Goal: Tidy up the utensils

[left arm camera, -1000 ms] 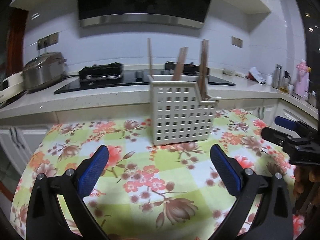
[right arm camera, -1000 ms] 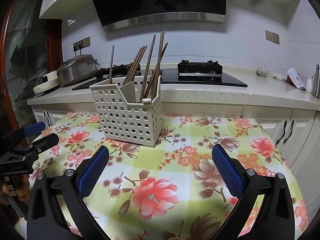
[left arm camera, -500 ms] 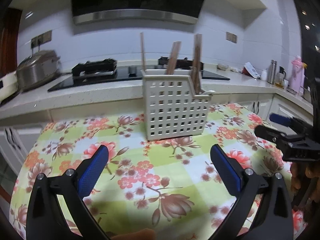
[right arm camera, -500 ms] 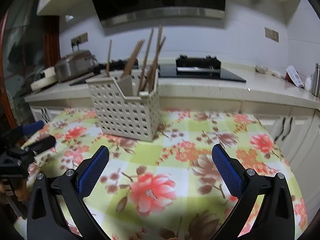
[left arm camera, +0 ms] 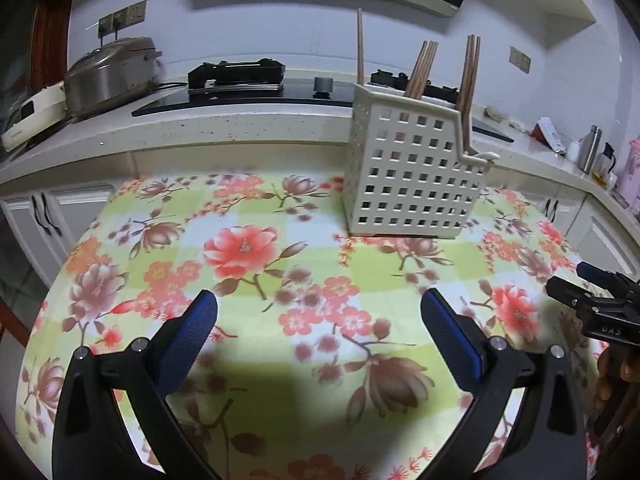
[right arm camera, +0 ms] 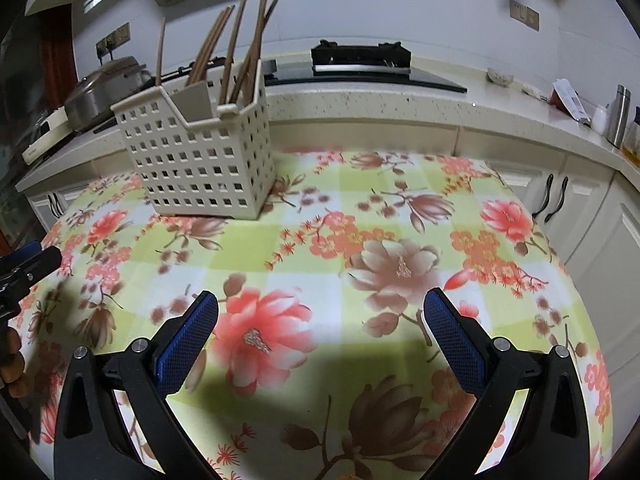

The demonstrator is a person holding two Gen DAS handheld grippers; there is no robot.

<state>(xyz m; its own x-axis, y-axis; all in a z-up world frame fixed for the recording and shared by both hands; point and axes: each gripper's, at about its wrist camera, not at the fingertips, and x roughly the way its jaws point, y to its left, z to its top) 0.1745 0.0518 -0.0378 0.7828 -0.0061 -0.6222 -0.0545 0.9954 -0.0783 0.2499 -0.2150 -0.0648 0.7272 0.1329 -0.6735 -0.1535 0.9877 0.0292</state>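
A cream perforated utensil basket [left arm camera: 416, 176] [right arm camera: 200, 152] stands upright on the floral tablecloth [left arm camera: 280, 264] [right arm camera: 360, 240], at the table's far side. Several brown chopsticks [left arm camera: 420, 70] [right arm camera: 236, 48] stick up out of it. My left gripper [left arm camera: 320, 316] is open over the cloth, well short of the basket, with nothing between its blue pads. My right gripper [right arm camera: 320, 316] is open too, empty, with the basket ahead to its left. Each view shows the other gripper's tips at its edge: the right one [left arm camera: 592, 292] and the left one [right arm camera: 24, 264].
Behind the table runs a speckled counter [left arm camera: 240, 128] with a rice cooker [left arm camera: 112, 72], a black gas hob [right arm camera: 360, 60] and bottles [right arm camera: 618, 116] at the far right. White cabinet doors [right arm camera: 560, 200] stand close past the table's right edge.
Both grippers have dropped lower and tilted down toward the cloth; the basket now sits higher in both views. The left view has swung left. Jaws stay open and empty.
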